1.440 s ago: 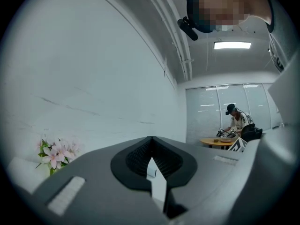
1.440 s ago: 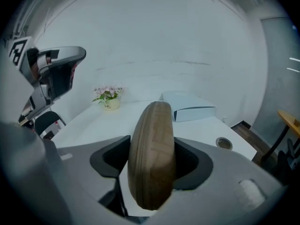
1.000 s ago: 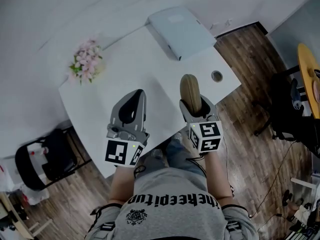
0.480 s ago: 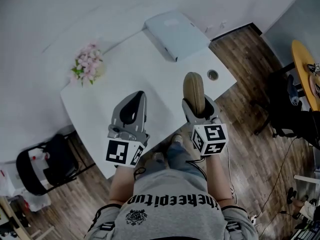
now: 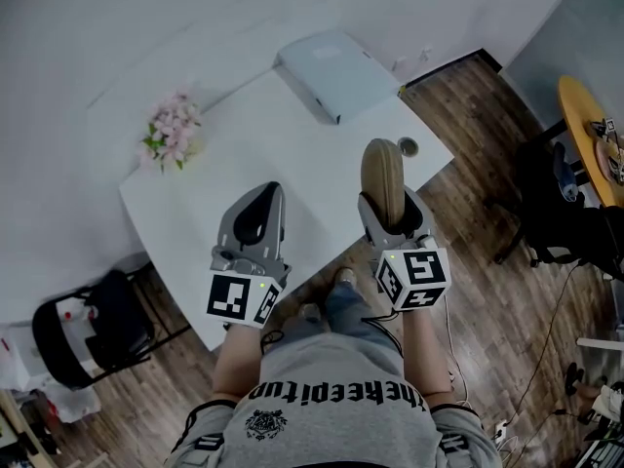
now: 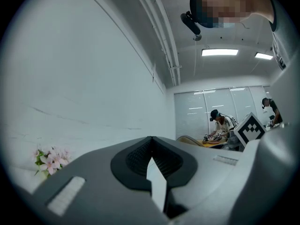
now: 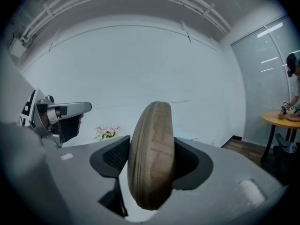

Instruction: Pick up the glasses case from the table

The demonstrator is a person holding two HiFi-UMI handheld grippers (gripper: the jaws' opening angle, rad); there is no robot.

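The tan oval glasses case [image 5: 381, 175] is clamped between the jaws of my right gripper [image 5: 388, 201], held above the near right part of the white table [image 5: 244, 154]. In the right gripper view the case [image 7: 152, 161] stands on edge between the two dark pads, and my right gripper [image 7: 151, 161] is shut on it. My left gripper [image 5: 255, 214] hovers over the table's near edge, left of the case. In the left gripper view its jaws [image 6: 152, 161] meet at the tips with nothing between them.
A pink flower bunch [image 5: 171, 130] sits at the table's far left. A grey-white flat box [image 5: 336, 71] lies at the far right corner. A round cable hole [image 5: 408, 146] is near the right edge. A black chair [image 5: 93, 325] stands at lower left, wooden floor at right.
The right gripper with the case has drifted slightly right and toward me. The view has shifted a little, so table and box sit further left. The left gripper has hardly moved.
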